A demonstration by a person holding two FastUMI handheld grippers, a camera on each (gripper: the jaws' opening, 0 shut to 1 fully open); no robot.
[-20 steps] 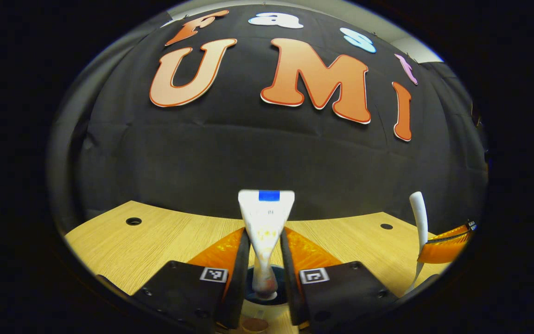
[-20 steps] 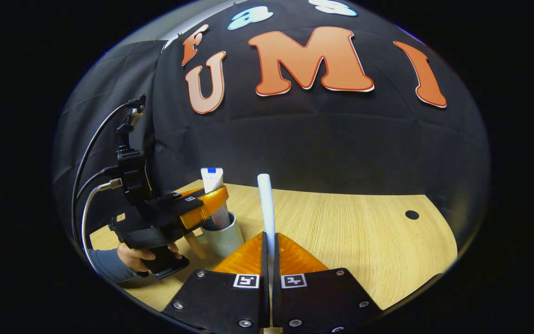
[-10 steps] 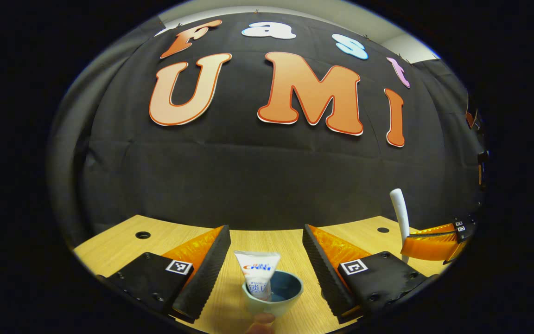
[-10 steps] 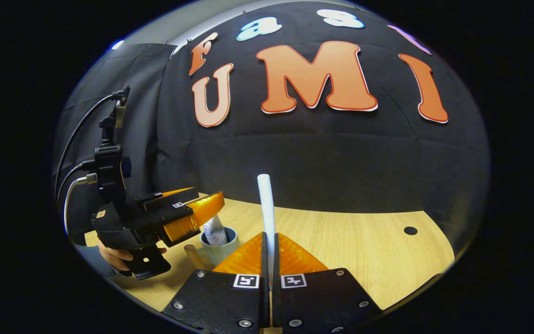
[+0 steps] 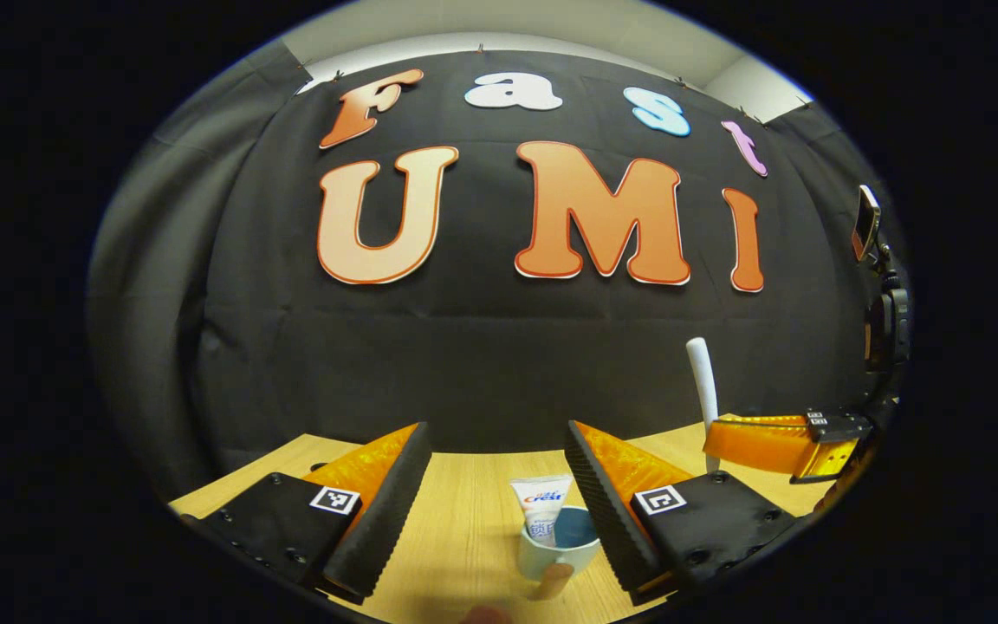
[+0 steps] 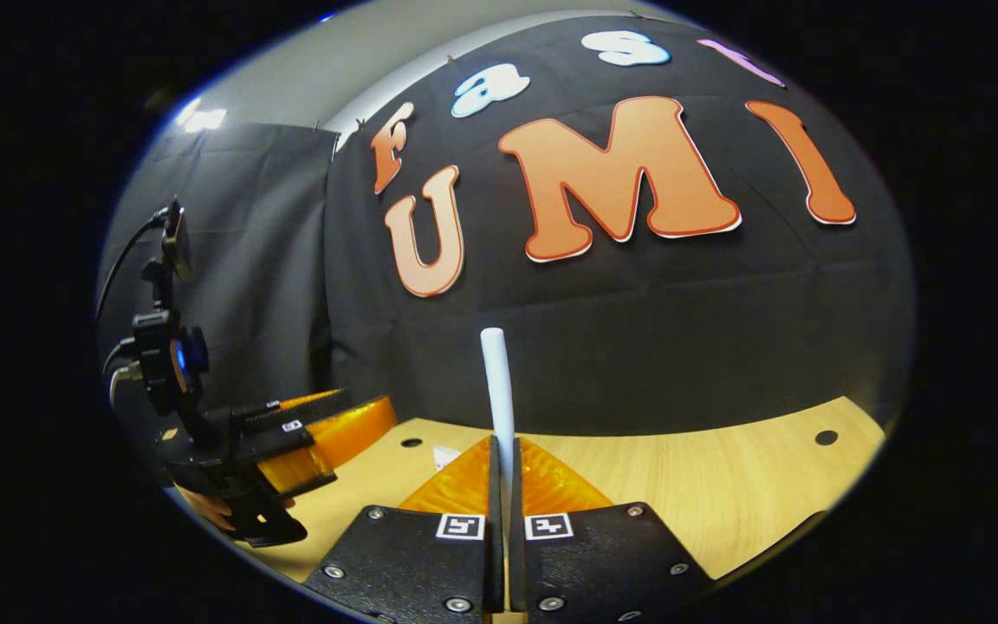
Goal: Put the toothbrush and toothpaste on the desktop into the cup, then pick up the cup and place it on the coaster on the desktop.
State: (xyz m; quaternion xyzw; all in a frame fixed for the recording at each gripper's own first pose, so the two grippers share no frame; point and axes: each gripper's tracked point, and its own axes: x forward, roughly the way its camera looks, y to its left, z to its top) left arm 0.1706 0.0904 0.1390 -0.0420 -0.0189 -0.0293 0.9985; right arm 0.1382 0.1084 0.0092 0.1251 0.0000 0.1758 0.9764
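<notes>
Standing in cup, toothpaste below left gripper.

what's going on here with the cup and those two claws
A person holds a claw in each hand. The toothpaste stands in the cup on the desktop; the left claw is open above it. The right claw is shut on the upright toothbrush, not yet in the cup.

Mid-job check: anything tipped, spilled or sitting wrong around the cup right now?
Nothing stands out. The cup stands upright on the desktop with the toothpaste standing in it, leaning slightly. The right gripper holds the toothbrush upright.
</notes>
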